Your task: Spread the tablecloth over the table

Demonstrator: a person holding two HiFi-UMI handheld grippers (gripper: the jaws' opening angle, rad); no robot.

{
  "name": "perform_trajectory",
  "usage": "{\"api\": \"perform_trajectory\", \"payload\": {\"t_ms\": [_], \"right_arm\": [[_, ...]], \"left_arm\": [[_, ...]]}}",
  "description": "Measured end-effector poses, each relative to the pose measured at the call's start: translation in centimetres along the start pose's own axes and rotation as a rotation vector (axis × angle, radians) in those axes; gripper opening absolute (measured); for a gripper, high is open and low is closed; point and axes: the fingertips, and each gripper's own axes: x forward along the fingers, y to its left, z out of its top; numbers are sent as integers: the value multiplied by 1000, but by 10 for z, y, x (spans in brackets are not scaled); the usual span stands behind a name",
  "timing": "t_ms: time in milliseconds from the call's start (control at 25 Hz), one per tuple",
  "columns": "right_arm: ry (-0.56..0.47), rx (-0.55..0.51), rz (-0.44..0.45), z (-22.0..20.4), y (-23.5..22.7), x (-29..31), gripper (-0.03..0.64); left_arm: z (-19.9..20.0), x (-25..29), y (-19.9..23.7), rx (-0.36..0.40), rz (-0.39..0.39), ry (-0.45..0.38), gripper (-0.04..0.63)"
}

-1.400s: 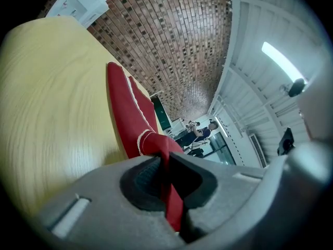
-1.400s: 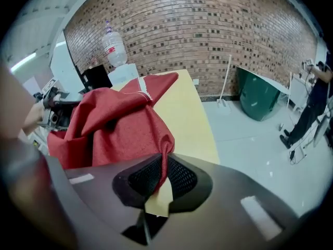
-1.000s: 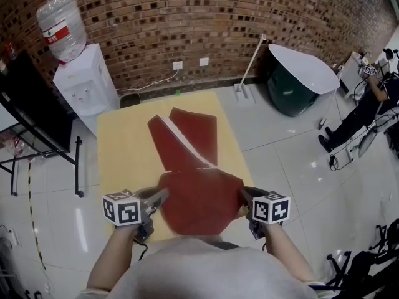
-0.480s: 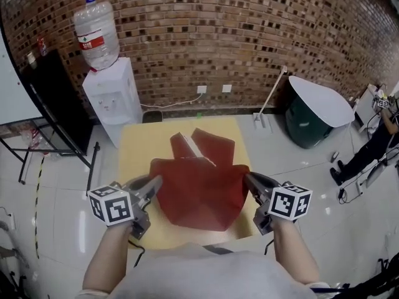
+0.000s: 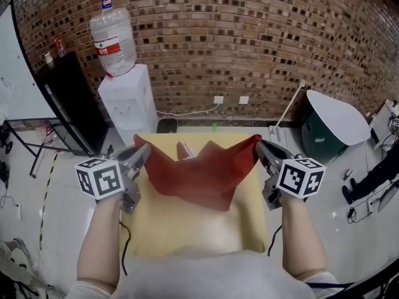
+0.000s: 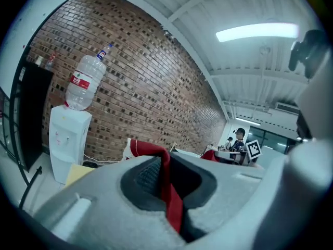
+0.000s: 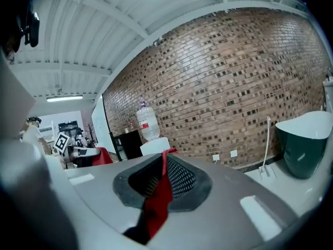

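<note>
I am holding the cloth (image 5: 202, 174) up over the table (image 5: 187, 232), left tool (image 5: 144, 149) and right tool (image 5: 260, 146) each clamped on a corner. It looks soft and light, and is sagging between them.

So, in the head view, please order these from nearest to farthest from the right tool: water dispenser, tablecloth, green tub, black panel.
1. tablecloth: red, its corner is clamped in the right tool itself.
2. green tub: on the floor, to the right.
3. water dispenser: far over on the left side.
4. black panel: farther left, beyond the dispenser.
</note>
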Motion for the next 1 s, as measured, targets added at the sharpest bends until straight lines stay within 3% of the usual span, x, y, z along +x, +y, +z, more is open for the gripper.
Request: {"api": "perform_trajectory", "payload": {"t_ms": [400,600,800,1000], "right_arm": [[-37,-108,-18,100,-44,93,28],[-37,-166,-48,143,-66,151,28],[-43,-189,-61,176,-82,190,28],[-70,-208,-132,198,-108,214,28]], "left_arm": [[124,59,77,79,127,-113,8],[172,90,132,43,169,-154,8],[200,114,175,54,231,-169,8],[213,132,194,82,269,-172,8]]}}
